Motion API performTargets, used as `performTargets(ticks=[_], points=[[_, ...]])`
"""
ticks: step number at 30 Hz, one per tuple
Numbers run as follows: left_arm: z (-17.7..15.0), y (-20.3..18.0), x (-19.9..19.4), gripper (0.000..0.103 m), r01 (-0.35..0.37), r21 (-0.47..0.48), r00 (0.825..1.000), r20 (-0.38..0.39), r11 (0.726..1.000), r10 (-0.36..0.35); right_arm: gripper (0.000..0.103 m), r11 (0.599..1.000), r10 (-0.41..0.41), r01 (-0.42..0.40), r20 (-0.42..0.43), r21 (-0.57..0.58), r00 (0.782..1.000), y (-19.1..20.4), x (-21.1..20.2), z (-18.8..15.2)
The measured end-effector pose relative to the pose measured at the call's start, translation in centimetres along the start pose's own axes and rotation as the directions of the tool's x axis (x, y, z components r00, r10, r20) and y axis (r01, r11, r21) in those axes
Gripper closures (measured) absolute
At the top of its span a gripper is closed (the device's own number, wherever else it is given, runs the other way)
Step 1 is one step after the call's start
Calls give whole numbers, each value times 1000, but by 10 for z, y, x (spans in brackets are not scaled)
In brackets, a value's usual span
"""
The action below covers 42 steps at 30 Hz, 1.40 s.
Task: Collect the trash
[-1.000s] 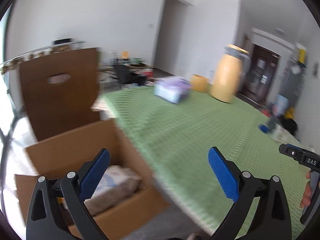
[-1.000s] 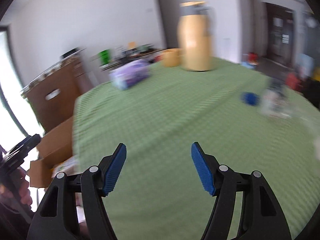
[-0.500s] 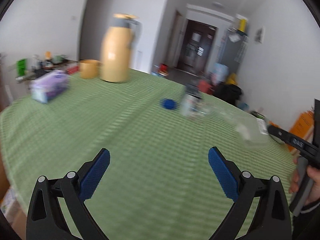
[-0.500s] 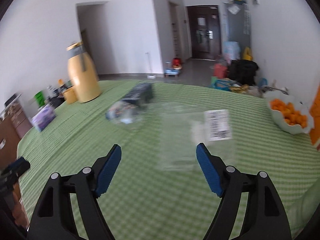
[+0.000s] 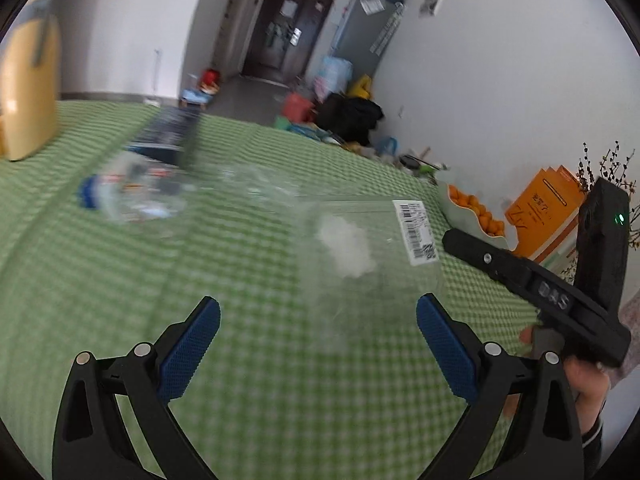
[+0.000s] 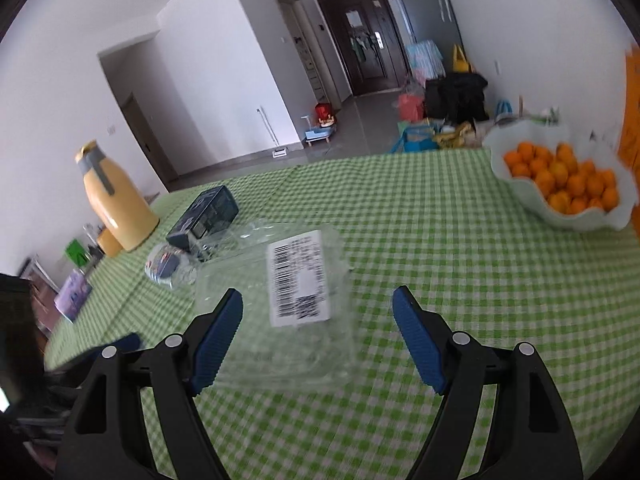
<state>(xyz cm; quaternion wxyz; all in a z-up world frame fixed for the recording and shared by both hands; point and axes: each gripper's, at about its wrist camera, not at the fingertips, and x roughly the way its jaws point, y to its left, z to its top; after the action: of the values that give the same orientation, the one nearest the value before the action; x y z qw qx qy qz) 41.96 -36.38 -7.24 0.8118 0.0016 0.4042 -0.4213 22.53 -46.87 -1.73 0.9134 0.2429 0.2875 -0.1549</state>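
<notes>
A clear plastic box [image 6: 276, 312] with a barcode label [image 6: 298, 280] is seen lying flat on the green checked tablecloth [image 6: 440, 248], just beyond the right gripper [image 6: 316, 334], whose jaws are spread wide and hold nothing. The left gripper [image 5: 318, 344] is likewise wide open and empty. Farther left, what seems a crushed bottle [image 6: 172, 266] lies beside a dark carton [image 6: 204, 216].
</notes>
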Motion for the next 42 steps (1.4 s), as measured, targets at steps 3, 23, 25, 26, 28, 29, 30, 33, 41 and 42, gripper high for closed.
performTargets(ticks=[3, 23, 25, 26, 28, 29, 30, 33, 41, 42], points=[[10, 3, 33, 8, 28, -40, 998, -53, 999, -30, 29, 990, 106, -104, -21, 91, 994, -18, 10, 2], [4, 17, -50, 73, 68, -158, 998, 4, 985, -68, 73, 917, 397, -387, -133, 96, 908, -2, -6, 7], [-1, 25, -71, 76, 59, -179, 998, 28, 982, -55, 72, 905, 426, -421, -156, 65, 891, 15, -8, 5], [-2, 28, -80, 77, 55, -189, 998, 41, 980, -48, 71, 900, 435, -433, -164, 51, 885, 22, -9, 4], [-10, 37, -99, 79, 46, -207, 997, 68, 977, -33, 70, 890, 452, -456, -186, 19, 873, 38, -10, 1], [-12, 40, -104, 80, 41, -213, 997, 73, 976, -26, 70, 887, 454, -461, -196, 11, 869, 42, -8, -2], [-17, 45, -111, 81, 34, -221, 997, 80, 975, -17, 70, 883, 458, -468, -215, 1, 863, 49, -7, -5], [-27, 51, -121, 82, 9, -235, 997, 82, 972, 10, 70, 882, 451, -471, -252, -22, 857, 63, 0, -14], [-44, 82, -150, 85, -86, -267, 991, 76, 960, 110, 70, 882, 429, -466, -299, -63, 852, 86, 13, -28], [-45, 84, -154, 85, -104, -266, 988, 80, 958, 129, 70, 890, 416, -452, -293, -64, 861, 86, 14, -28]])
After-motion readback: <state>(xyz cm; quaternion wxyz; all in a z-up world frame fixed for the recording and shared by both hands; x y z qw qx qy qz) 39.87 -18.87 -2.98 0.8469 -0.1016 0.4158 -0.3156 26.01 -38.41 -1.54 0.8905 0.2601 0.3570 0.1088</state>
